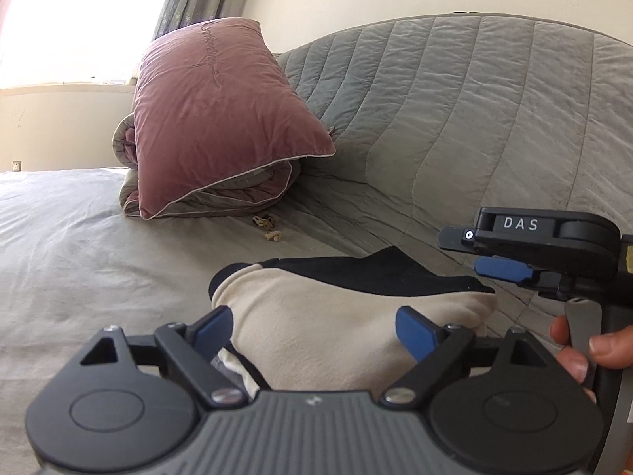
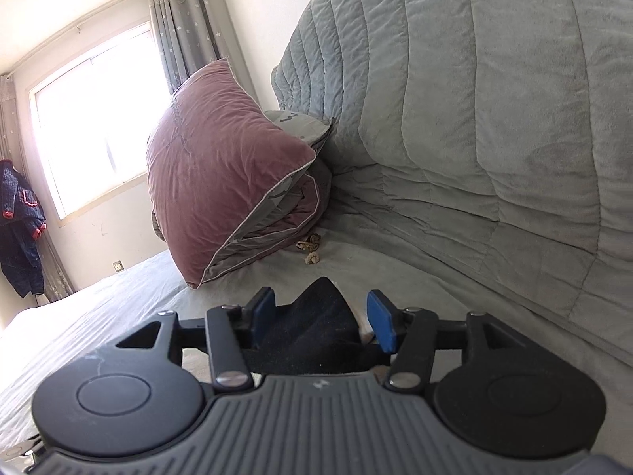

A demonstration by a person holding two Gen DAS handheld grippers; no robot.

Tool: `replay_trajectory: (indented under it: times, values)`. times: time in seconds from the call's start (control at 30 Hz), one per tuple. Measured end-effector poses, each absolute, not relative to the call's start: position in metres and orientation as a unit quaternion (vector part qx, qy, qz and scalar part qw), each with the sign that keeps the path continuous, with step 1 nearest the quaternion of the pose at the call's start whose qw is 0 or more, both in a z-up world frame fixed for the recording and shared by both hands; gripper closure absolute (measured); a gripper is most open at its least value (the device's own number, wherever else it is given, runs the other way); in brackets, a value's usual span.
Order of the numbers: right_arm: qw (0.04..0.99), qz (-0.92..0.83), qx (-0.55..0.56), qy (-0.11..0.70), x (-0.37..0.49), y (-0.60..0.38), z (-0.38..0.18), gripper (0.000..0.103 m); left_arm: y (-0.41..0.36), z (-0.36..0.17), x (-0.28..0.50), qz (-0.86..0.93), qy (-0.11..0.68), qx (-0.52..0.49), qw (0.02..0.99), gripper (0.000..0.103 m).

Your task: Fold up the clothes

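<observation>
A cream and black fleece garment (image 1: 316, 316) lies folded on the grey bed sheet (image 1: 79, 237). My left gripper (image 1: 314, 330) stands open just over its cream part, a blue pad on either side and neither one pressing the cloth. The right gripper (image 1: 474, 253) shows side-on at the garment's right end, held by a person's hand (image 1: 573, 348). In the right wrist view, the right gripper (image 2: 322, 316) is open, with a peak of the garment's black cloth (image 2: 316, 324) standing loose between its pads.
A pink pillow (image 1: 221, 118) leans on a folded grey quilt (image 1: 221, 198) at the head of the bed. A grey quilted cover (image 1: 474, 118) rises along the right. Small tan scraps (image 1: 269, 229) lie on the sheet. A dark jacket (image 2: 19, 229) hangs by the window (image 2: 91, 118).
</observation>
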State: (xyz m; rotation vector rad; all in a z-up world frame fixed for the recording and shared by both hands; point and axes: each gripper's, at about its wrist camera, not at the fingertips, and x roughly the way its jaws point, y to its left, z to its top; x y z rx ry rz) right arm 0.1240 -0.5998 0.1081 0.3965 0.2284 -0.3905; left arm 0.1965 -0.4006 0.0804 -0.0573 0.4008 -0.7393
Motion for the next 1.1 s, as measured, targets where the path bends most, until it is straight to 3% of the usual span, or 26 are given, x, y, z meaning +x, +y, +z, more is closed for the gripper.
replay_trajectory:
  times: [0.47, 0.63, 0.77, 1.1]
  values:
    - [0.954, -0.204, 0.149, 0.163, 0.068, -0.541, 0.15, 0.035, -0.357, 0.134, 0.153, -0.325, 0.273, 0.031, 0.905, 0.007]
    - [0.952, -0.199, 0.145, 0.181, 0.047, -0.514, 0.157, 0.022, -0.337, 0.139, 0.136, -0.305, 0.311, 0.054, 0.899, 0.003]
    - [0.952, -0.2, 0.131, 0.191, 0.036, -0.488, 0.164, 0.0, -0.32, 0.14, 0.127, -0.299, 0.344, 0.07, 0.887, 0.001]
    - [0.943, -0.192, 0.125, 0.242, 0.02, -0.438, 0.176, 0.0, -0.274, 0.139, 0.109, -0.283, 0.388, 0.103, 0.871, 0.0]
